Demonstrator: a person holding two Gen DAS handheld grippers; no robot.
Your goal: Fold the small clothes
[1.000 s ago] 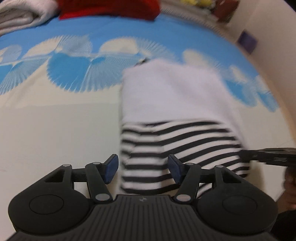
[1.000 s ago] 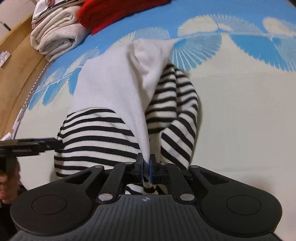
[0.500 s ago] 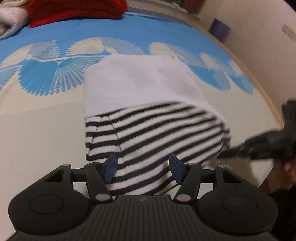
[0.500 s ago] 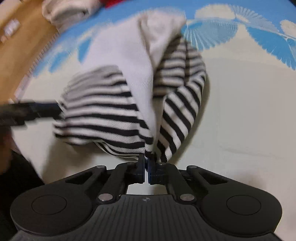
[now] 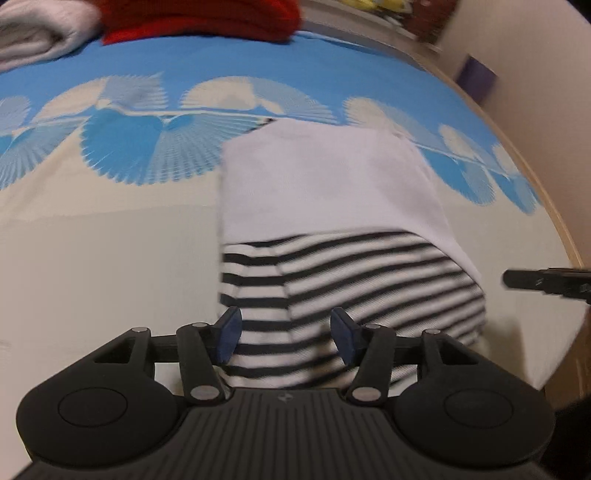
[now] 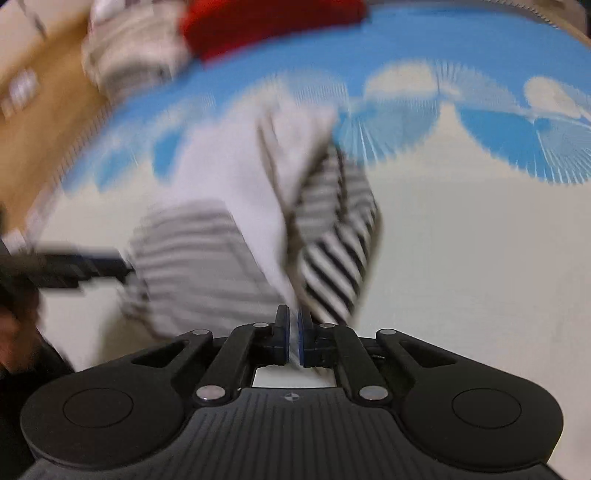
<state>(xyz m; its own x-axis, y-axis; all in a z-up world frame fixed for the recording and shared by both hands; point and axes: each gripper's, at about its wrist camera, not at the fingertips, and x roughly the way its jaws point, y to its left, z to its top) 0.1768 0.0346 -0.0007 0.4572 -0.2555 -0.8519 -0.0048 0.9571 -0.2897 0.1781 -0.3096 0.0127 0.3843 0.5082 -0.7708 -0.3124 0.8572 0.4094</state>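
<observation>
A small black-and-white striped garment point(image 5: 351, 280) with a plain white upper part lies folded on the bed. My left gripper point(image 5: 286, 338) is open over its near striped edge, its blue pads on either side of the cloth without pinching it. My right gripper point(image 6: 292, 338) is shut on the garment's near edge point(image 6: 280, 258), where white and striped layers meet, and holds it a little raised. The right wrist view is blurred. Each gripper shows as a dark bar at the side of the other's view.
The bedsheet point(image 5: 110, 258) is cream with a blue fan pattern. A red garment point(image 5: 199, 18) and folded white cloth point(image 5: 33, 33) lie at the far edge. The bed's wooden rim point(image 5: 561, 236) and a wall are at the right. Wooden floor point(image 6: 40, 122) shows at the left.
The right gripper stays shut on the garment's edge and has shifted with it. The left gripper stays open while its view has swung back left over the striped edge.
</observation>
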